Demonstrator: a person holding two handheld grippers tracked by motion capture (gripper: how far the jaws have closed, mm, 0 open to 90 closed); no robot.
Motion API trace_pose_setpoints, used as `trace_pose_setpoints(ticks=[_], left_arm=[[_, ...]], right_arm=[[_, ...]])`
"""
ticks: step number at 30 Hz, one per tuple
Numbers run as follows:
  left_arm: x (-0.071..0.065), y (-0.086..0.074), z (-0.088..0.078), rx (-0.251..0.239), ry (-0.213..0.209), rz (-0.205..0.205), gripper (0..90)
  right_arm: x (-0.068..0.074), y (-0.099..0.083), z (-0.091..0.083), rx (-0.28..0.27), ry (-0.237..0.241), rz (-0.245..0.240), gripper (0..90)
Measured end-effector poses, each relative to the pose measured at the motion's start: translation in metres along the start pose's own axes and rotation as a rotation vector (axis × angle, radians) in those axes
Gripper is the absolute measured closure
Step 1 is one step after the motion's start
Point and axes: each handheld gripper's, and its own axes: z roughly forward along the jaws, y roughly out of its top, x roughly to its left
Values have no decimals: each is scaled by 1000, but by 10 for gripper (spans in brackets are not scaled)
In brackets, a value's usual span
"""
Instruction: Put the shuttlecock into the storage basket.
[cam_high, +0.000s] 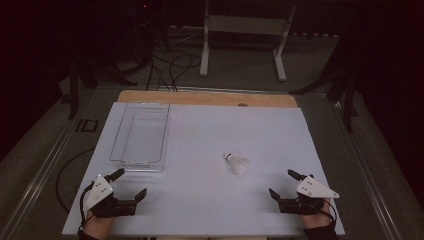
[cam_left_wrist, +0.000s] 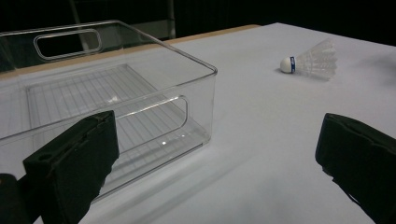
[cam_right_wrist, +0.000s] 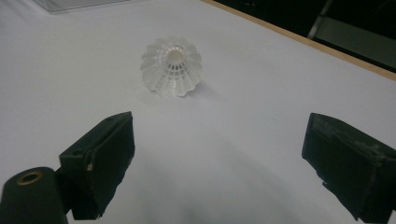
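Two grippers rest low at the near edge of the desk (cam_high: 210, 130), and we find both sets of jaws spread wide with nothing between them. Our left gripper (cam_high: 131, 185) sits at the near left corner; in the left gripper view its jaws frame the near end of a clear plastic bin (cam_left_wrist: 140, 93), which lies just ahead of it. Our right gripper (cam_high: 283, 185) sits at the near right corner, well apart from the left.

We note the shuttlecock (cam_high: 236, 162) lying on its side on the white desk surface, between the two grippers and somewhat nearer the right one, touching neither. In the right gripper view its open white skirt faces the camera (cam_right_wrist: 172, 72); in the left gripper view we see the white cork tip with a blue band around it (cam_left_wrist: 313, 60). Any writing on that band is too small for us to read.

The bin is empty, with a ribbed floor and cut-out handles at both ends. Nothing stands between the jaws and the shuttlecock. Beyond the desk we see a white stand (cam_high: 245, 35) and black cables (cam_high: 170, 70) on the floor.
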Motion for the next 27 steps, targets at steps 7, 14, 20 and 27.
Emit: trace_pose_setpoints(ticks=[7,14,20,27], left_arm=[[0,0,-1,-8,5,-5,2],[-1,5,-1,-15,-4,-10,2],[-3,16,-2,-15,-9,6,2],[0,29,-5,10,-23,5,2]], right_arm=[[1,1,-1,-2,-5,-8,96],[1,2,-2,-4,-4,-5,96],[2,2,-3,-6,-13,-13,96],[2,3,-3,-12,-14,-14,96]])
